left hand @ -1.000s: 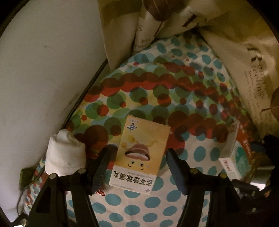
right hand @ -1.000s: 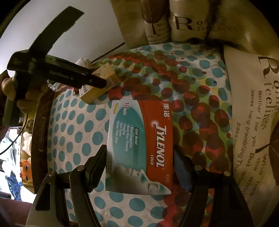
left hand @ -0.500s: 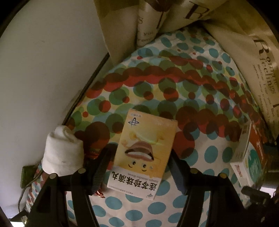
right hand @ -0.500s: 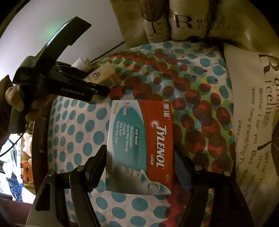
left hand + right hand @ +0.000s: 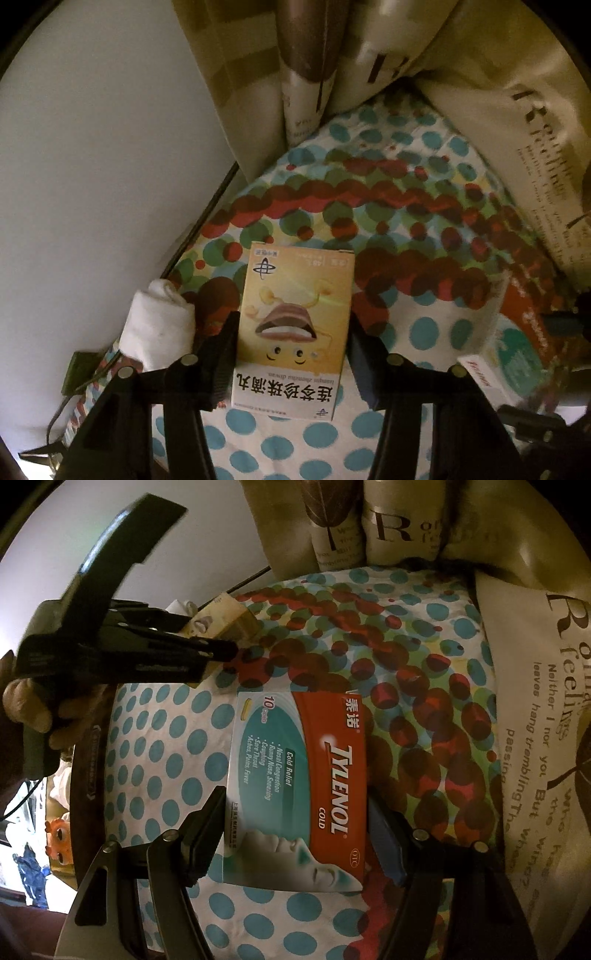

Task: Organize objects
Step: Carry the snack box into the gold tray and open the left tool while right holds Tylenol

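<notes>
Bed cover (image 5: 436,332): a dotted quilt fills the space ahead of and under both tools; printed pillows (image 5: 535,701) stand at its far end, beyond the fingertips.

Tylenol box (image 5: 299,786): lies flat between the jaws of the right gripper (image 5: 295,838), long axis running straight ahead along the fingers. Both pads sit against its long sides, so I read it as clamped (the box is not lifted, as far as I can tell).

Yellow box (image 5: 295,332): flat on the quilt, directly between the jaws of the left gripper (image 5: 291,362), long axis also pointing away along the fingers, near end under the tool.

Left gripper state: jaws closing around the yellow box; the left pad looks to be touching its edge, while a thin gap seems to remain at the right pad, so no firm grip yet.

Key relation: each box is already centred in its own tool with its narrow width across the jaws. The left hand (image 5: 29,709) only needs to finish squeezing; no reorienting looks necessary.

White roll (image 5: 159,328): just left of the left jaw, clear of it (a rolled cloth, probably).
</notes>
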Demonstrator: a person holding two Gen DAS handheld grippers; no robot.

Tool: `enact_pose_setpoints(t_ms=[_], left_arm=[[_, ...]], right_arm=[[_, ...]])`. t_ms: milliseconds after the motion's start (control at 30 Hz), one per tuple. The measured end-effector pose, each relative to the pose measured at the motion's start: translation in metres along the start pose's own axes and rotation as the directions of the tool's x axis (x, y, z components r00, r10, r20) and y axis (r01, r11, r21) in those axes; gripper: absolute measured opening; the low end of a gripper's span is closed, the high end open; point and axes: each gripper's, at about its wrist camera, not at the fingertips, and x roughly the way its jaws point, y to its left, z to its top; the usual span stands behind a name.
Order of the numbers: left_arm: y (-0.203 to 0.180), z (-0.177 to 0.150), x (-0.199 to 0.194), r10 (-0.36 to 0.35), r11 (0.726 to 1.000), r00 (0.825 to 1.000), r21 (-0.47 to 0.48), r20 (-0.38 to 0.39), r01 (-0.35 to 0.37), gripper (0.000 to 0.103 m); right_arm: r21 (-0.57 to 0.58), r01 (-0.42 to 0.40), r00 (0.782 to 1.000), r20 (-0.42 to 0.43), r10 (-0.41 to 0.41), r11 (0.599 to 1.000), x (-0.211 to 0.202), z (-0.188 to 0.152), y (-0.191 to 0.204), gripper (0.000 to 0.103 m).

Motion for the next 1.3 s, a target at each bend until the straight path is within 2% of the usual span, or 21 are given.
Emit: enact_pose_setpoints(t_ms=[233, 267, 300, 467, 567, 667, 867, 1000, 1100, 1300], left_arm=[[0.004, -0.022, -0.019, -0.006, 0.997, 0.999, -0.08, 0.051, 0.01, 0.055], [-0.003, -0.012, -0.024, 0.003, 0.996, 0.998, -0.09, 0.057, 0.002, 0.055], [-0.001, -0.017, -0.03, 0.006, 0.994, 0.998, -0.108, 0.068, 0.002, 0.055], [0.009, -0.05, -0.09, 0.027, 0.969, 0.994, -0.246, 0.109, 0.001, 0.055], [0.038, -0.086, -0.125, 0.069, 0.936, 0.991, -0.35, 0.113, -0.025, 0.055], [0.06, -0.116, -0.138, 0.116, 0.891, 0.989, -0.45, 0.089, -0.064, 0.055], [0.1, -0.181, -0.153, 0.174, 0.772, 0.985, -0.622, 0.014, -0.127, 0.055], [0.12, -0.232, -0.174, 0.171, 0.696, 0.985, -0.704, -0.023, -0.137, 0.055], [0.126, -0.253, -0.18, 0.16, 0.668, 0.987, -0.732, -0.035, -0.134, 0.055], [0.122, -0.28, -0.182, 0.127, 0.644, 0.991, -0.756, -0.04, -0.114, 0.055]], right_arm=[[-0.016, -0.011, 1.0, 0.012, 0.011, 1.0, -0.004, -0.003, 0.005, 0.069], [-0.019, -0.012, 1.0, 0.012, 0.012, 1.0, -0.005, -0.003, 0.005, 0.069], [-0.023, -0.014, 1.0, 0.014, 0.015, 1.0, -0.005, -0.004, 0.007, 0.069], [-0.035, -0.023, 0.999, 0.022, 0.023, 0.999, -0.008, -0.006, 0.011, 0.069], [-0.038, -0.027, 0.999, 0.027, 0.028, 0.999, -0.01, -0.005, 0.014, 0.069], [-0.04, -0.029, 0.999, 0.033, 0.03, 0.999, -0.012, -0.003, 0.016, 0.069], [-0.049, -0.042, 0.998, 0.037, 0.044, 0.998, -0.013, 0.001, 0.024, 0.069], [-0.079, -0.051, 0.998, 0.032, 0.054, 0.996, -0.012, 0.002, 0.035, 0.069], [-0.101, -0.058, 0.998, 0.03, 0.061, 0.993, -0.011, 0.003, 0.045, 0.069], [-0.147, -0.066, 0.997, 0.023, 0.07, 0.987, -0.011, 0.005, 0.063, 0.069]])
